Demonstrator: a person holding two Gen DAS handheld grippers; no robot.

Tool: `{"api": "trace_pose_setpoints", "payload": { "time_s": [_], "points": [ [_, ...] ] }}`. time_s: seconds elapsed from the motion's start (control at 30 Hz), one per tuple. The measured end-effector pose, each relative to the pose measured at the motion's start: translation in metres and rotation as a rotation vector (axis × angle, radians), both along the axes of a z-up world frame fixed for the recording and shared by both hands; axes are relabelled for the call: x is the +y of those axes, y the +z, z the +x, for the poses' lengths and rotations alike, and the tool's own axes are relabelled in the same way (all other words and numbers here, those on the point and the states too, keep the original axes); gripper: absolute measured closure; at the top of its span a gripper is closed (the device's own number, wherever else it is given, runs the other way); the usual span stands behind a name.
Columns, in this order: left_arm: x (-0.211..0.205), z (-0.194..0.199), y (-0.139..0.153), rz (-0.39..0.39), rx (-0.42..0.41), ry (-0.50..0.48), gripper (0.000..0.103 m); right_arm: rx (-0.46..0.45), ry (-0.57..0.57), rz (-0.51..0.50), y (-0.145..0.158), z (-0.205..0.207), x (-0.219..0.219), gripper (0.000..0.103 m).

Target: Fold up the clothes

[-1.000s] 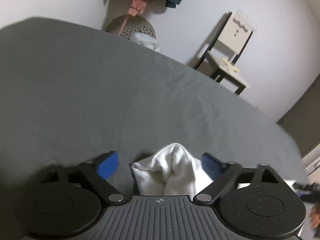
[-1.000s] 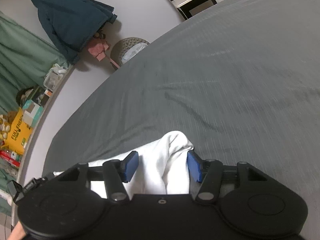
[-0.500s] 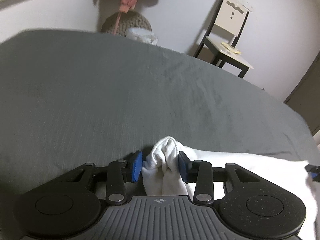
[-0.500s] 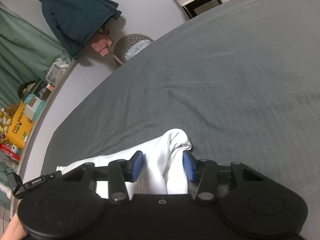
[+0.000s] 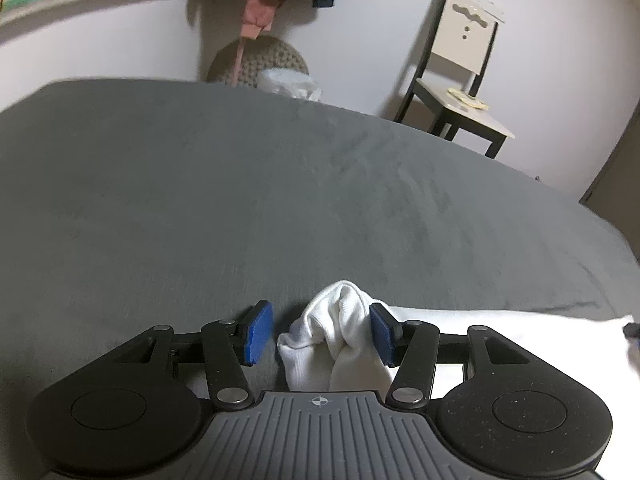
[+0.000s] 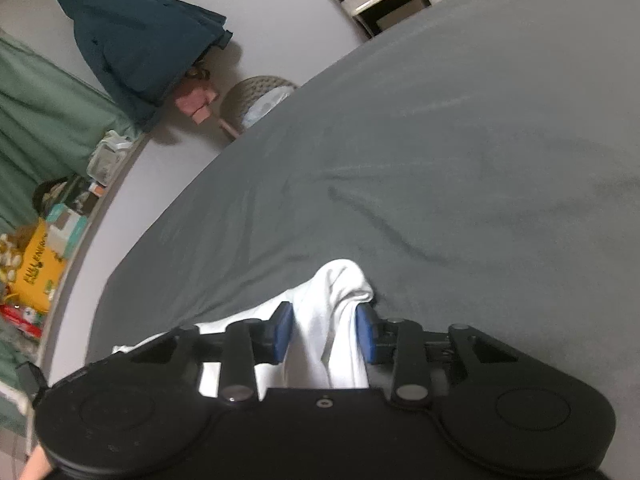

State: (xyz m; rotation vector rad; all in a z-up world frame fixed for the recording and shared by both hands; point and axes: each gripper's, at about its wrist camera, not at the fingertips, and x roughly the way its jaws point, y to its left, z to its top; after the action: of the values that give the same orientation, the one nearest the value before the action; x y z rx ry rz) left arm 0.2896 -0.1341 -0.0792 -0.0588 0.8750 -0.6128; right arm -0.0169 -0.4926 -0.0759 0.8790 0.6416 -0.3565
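While both sets of tongs sit low over the bed, they're doing different things. The left tongs (image 5: pixel 320 332) are spread apart: the right pad touches a bunched corner of the white garment (image 5: pixel 336 336), but there's a clear gap between the cloth and the left pad, so nothing is pinched. The right tongs (image 6: pixel 325 332) are clamped on another bunched corner of the same white garment (image 6: pixel 332 320), both blue pads pressed against the fabric. The rest of it lies flat on the grey bed sheet (image 5: pixel 240 200), running off to the right in the left view and to the left in the right view.

Only the left view gives you the whole chair (image 5: pixel 460 64), with something pale and flat on its seat. Only the right view shows the green curtain (image 6: pixel 36 108) and the full dark blue jacket (image 6: pixel 136 44) hanging on the wall.

Containers: a woven basket (image 5: pixel 260 60) stands past the far edge of the bed with crumpled plastic (image 5: pixel 290 84) in it. A ledge (image 6: pixel 80 216) along the wall in the right view carries boxes and a clear plastic tub (image 6: pixel 106 156), contents too blurry to tell. The yellow box (image 6: pixel 36 276) has dark lettering but I can't read it.
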Motion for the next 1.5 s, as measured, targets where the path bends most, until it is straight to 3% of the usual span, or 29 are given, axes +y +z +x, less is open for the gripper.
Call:
{"api": "trace_pose_setpoints", "payload": {
  "time_s": [0.03, 0.07, 0.1, 0.2, 0.33, 0.43, 0.5, 0.63, 0.73, 1.13, 1.23, 1.5],
  "points": [
    [0.001, 0.000, 0.000, -0.004, 0.007, 0.002, 0.049, 0.019, -0.002, -0.040, 0.003, 0.001, 0.002, 0.046],
    [0.002, 0.001, 0.000, -0.008, 0.015, 0.003, 0.049, 0.041, 0.002, -0.094, 0.006, 0.003, 0.005, 0.037],
    [0.002, 0.001, 0.000, -0.012, 0.022, 0.005, 0.050, 0.059, 0.017, -0.125, 0.007, 0.005, 0.007, 0.037],
    [-0.002, 0.000, -0.002, -0.002, 0.014, 0.004, 0.050, 0.034, 0.020, -0.093, 0.001, 0.007, 0.004, 0.054],
    [-0.010, -0.002, -0.006, 0.006, 0.004, 0.000, 0.077, 0.001, 0.018, -0.060, -0.006, 0.010, 0.000, 0.063],
    [-0.013, -0.003, -0.007, 0.008, 0.005, 0.000, 0.081, -0.014, 0.044, -0.031, -0.009, 0.016, 0.001, 0.084],
    [-0.012, -0.003, -0.006, 0.008, 0.002, 0.009, 0.083, -0.011, 0.073, -0.031, -0.009, 0.019, 0.006, 0.085],
    [-0.010, -0.007, -0.005, 0.000, -0.025, 0.038, 0.085, 0.005, 0.064, -0.176, 0.006, 0.022, 0.015, 0.088],
    [-0.010, -0.005, 0.004, -0.016, -0.057, 0.053, 0.087, -0.055, 0.049, -0.172, 0.018, 0.022, 0.011, 0.088],
    [-0.004, 0.006, 0.044, -0.201, -0.242, 0.153, 0.087, -0.139, 0.034, -0.391, 0.067, 0.074, -0.011, 0.088],
    [0.008, -0.006, 0.041, -0.198, -0.251, 0.129, 0.087, -0.143, 0.052, -0.389, 0.067, 0.062, -0.005, 0.088],
    [0.056, -0.059, 0.077, -0.305, -0.301, -0.005, 0.087, -0.266, 0.104, -0.402, 0.087, -0.012, 0.025, 0.088]
  ]
}}
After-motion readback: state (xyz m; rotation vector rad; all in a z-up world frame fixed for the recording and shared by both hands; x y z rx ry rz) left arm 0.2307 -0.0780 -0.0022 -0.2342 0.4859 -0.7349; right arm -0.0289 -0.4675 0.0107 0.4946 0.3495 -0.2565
